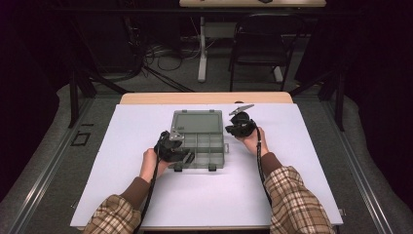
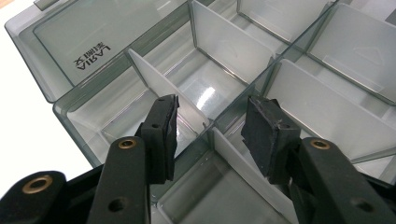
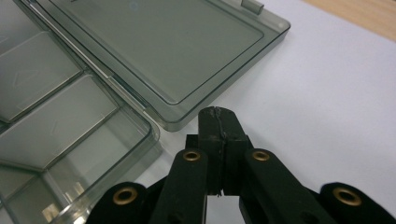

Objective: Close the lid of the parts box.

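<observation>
white mat | wooden table edge | black chair | floor cables

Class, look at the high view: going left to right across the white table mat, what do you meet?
Left black two-jaw gripper → open grey transparent plastic compartment box → right black two-jaw gripper.

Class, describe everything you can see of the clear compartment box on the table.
The compartment box is smoky, see-through plastic and lies open on the white table, its lid folded back flat, bearing a printed logo. White dividers split the tray into compartments, which look empty. Two latches sit on the near edge. The left tongs stand open astride an inner wall; whether they touch it is unclear. The right tongs are shut beside the lid, apart from it.
</observation>
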Available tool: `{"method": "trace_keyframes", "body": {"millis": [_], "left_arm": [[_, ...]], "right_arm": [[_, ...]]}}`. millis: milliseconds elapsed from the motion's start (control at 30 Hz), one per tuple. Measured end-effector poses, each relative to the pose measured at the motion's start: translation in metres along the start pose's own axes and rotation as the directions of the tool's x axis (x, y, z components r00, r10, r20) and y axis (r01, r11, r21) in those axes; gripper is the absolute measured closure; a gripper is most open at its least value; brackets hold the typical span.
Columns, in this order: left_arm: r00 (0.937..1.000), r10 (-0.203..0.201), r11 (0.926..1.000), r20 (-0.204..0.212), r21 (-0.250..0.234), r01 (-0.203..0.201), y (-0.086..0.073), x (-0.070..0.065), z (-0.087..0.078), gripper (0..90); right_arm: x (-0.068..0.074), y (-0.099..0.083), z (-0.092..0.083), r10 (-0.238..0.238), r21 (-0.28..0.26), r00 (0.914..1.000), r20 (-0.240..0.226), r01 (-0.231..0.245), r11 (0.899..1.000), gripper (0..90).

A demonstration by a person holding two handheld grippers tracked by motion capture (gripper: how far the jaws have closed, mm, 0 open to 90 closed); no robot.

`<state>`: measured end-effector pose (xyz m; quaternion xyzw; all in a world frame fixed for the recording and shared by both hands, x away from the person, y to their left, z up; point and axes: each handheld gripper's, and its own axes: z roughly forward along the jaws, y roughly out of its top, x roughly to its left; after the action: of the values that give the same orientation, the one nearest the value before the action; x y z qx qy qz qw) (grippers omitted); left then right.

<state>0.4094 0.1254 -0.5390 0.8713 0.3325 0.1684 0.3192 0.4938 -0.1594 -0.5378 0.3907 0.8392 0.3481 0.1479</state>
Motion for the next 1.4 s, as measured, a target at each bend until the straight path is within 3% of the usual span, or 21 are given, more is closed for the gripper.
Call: {"method": "trace_keyframes", "body": {"millis": [233, 533, 867, 1400], "left_arm": [[1.0, 0.001, 1.0, 0.002, 0.0, -0.001, 0.0, 0.0, 0.0, 54.4], [0.9998, 0.01, 0.9999, 0.016, -0.004, -0.01, -0.001, 0.002, 0.001, 54.9], [0.9995, 0.012, 0.9999, 0.031, -0.013, -0.011, -0.002, 0.004, 0.001, 55.0], [0.9993, 0.016, 0.9998, 0.033, -0.015, -0.016, -0.002, 0.004, 0.002, 54.9]], "right_arm": [[0.004, 0.0, 0.014, 0.023, 0.045, 0.9994, 0.027, -0.024, 0.999, 90.0], [0.003, 0.0, 0.02, 0.039, 0.069, 0.999, 0.021, -0.041, 0.997, 90.0], [0.001, 0.0, 0.022, 0.044, 0.049, 0.9986, 0.03, -0.045, 0.998, 90.0], [-0.002, 0.004, 0.029, 0.094, 0.003, 0.9941, 0.055, -0.094, 0.996, 90.0]]}}
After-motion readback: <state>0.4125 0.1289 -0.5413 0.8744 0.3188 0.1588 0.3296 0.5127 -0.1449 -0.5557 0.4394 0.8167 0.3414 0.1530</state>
